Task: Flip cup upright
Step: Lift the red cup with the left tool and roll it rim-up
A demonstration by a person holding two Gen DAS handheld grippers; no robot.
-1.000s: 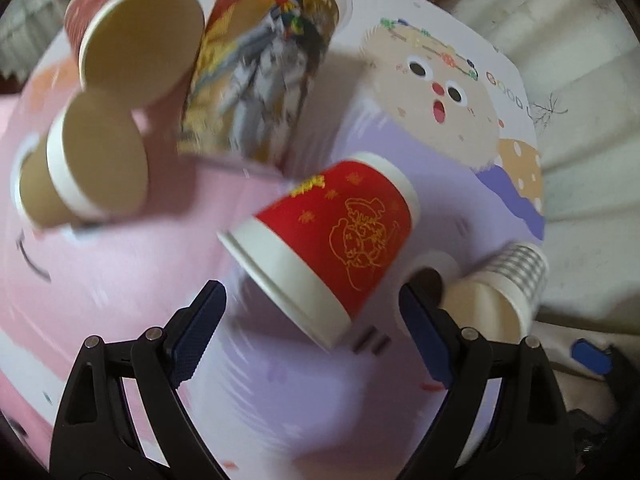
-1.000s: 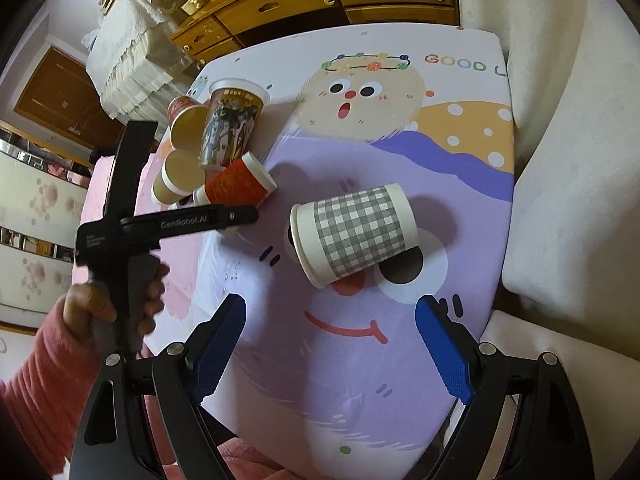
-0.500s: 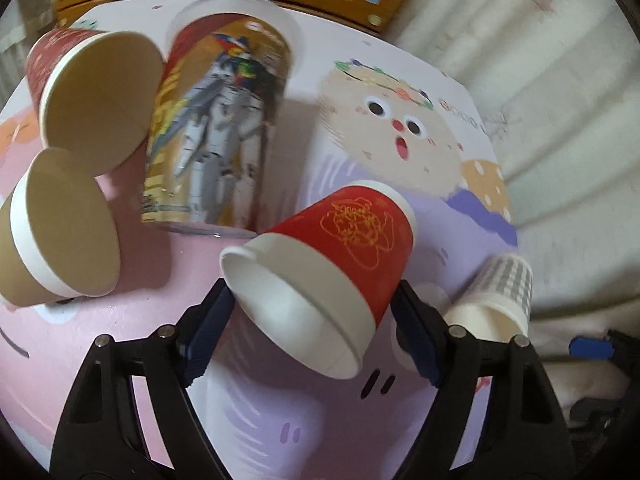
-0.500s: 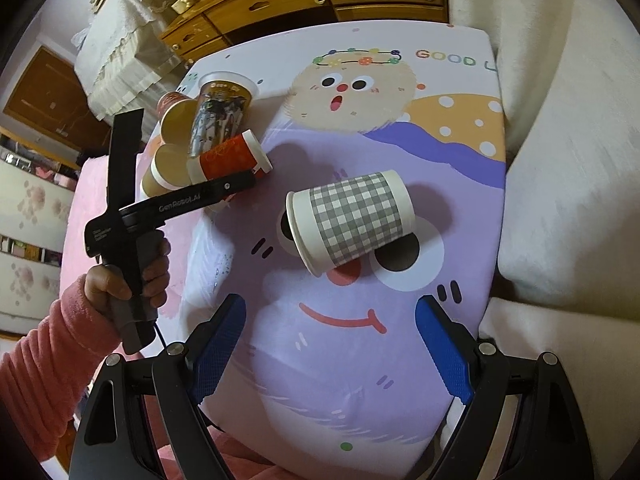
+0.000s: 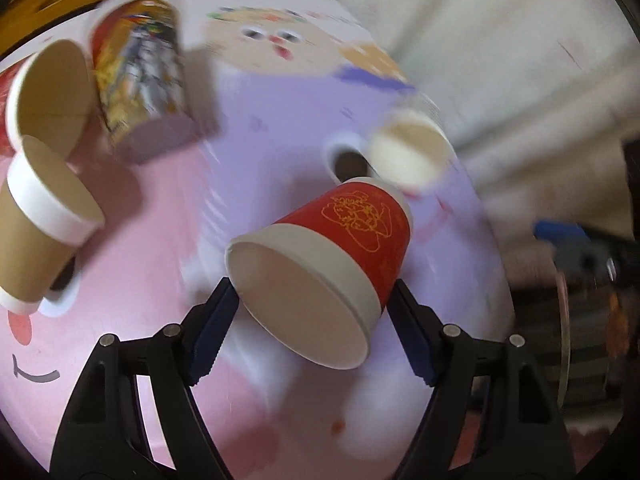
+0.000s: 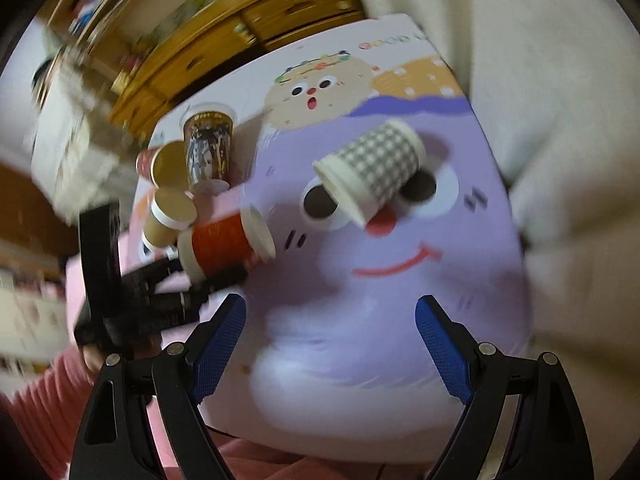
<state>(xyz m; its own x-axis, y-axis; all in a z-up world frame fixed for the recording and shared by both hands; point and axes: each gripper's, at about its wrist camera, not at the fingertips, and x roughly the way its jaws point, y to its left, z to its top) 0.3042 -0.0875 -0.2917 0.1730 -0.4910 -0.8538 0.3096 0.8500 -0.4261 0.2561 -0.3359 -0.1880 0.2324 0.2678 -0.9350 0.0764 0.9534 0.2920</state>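
Observation:
My left gripper (image 5: 312,320) is shut on a red paper cup (image 5: 352,236) with a white rim band and gold drawing. The cup is lifted off the table and tilted, its mouth toward the camera. In the right wrist view the same red cup (image 6: 220,244) is held on its side above the table's left part by the left gripper (image 6: 216,272). A grey checked cup (image 6: 376,164) lies on its side mid-table; it is blurred in the left wrist view (image 5: 408,148). My right gripper (image 6: 328,340) is open and empty above the near table edge.
A tall printed cup (image 5: 140,68) stands upside down at the far left, with a brown cup (image 5: 36,232) and another cup (image 5: 52,92) beside it. The cartoon tablecloth (image 6: 360,320) covers the table. A wooden dresser (image 6: 224,32) stands behind, a white sofa (image 6: 560,160) on the right.
My left gripper closed around the red cup, lifted it off the table and carried it right, toward the checked cup. The right gripper swung, so its view rotated and blurred.

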